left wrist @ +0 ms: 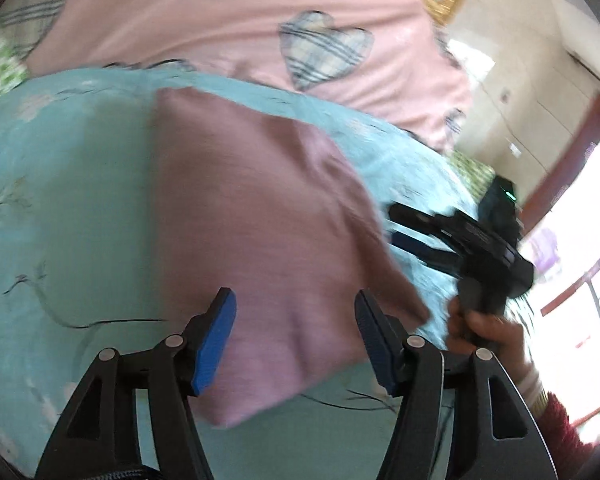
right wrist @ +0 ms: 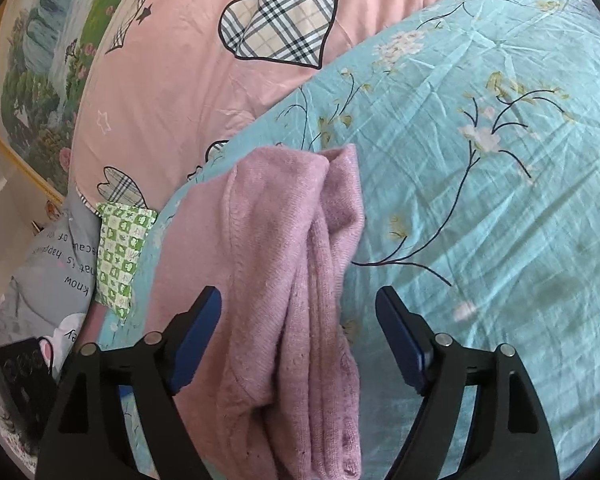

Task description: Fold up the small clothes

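Note:
A small mauve knit garment (left wrist: 260,240) lies folded on the light blue floral sheet (left wrist: 60,220). My left gripper (left wrist: 296,336) is open just above its near edge, with the cloth between the blue pads but not pinched. In the right wrist view the garment (right wrist: 300,280) shows as a narrow stack of folded layers. My right gripper (right wrist: 300,344) is open, its fingers on either side of the stack. The right gripper also shows in the left wrist view (left wrist: 412,232), held by a hand at the garment's right edge.
A pink quilt with plaid hearts (right wrist: 220,60) lies behind the blue sheet. A green checked pillow (right wrist: 120,256) and a grey printed cushion (right wrist: 48,276) lie at the left. A framed painting (right wrist: 40,80) hangs on the wall. A window (left wrist: 580,240) is at the right.

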Tool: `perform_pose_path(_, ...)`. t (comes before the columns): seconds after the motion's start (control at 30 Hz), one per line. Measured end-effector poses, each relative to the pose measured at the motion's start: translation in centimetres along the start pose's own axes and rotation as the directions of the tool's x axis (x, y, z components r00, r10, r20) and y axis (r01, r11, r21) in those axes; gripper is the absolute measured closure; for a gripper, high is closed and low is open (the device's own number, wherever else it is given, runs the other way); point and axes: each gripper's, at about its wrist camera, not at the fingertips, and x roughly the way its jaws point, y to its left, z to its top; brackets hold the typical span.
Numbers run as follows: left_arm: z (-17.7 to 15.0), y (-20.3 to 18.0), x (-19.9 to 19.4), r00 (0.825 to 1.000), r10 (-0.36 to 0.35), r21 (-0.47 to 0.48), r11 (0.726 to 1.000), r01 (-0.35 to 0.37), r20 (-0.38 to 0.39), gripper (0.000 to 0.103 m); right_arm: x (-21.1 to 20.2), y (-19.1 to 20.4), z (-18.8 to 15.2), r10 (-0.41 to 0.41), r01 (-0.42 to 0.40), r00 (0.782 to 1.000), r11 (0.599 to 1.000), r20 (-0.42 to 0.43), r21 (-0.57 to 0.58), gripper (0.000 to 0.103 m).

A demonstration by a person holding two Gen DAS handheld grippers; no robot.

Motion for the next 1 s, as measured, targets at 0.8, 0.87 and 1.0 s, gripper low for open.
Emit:
perform_pose_path(0.8, 3.9, 7.0, 6.2, 0.996, -0.024, -0.146, 0.989, 0.010, -0.089, 0.016, 4.6, 0.6, 0.2, 0.039, -0.052, 0.995, 0.987, -0.091, -0.150, 0.015)
perform_pose_path(0.87, 4.0, 7.4, 7.5, 0.994, -0.047, -0.170, 0.985, 0.030, -0.097, 0.016, 4.9, 0.4, 0.3, 0.068, -0.083, 0.992, 0.986, -0.106, -0.142, 0.016)
perform_pose_path(1.0, 3.9, 8.0, 9.4, 0.994, -0.076, -0.229, 0.972, 0.055, -0.084, 0.015, 4.9, -1.4, 0.7, 0.149, -0.156, 0.982, 0.986, -0.113, -0.052, 0.041)
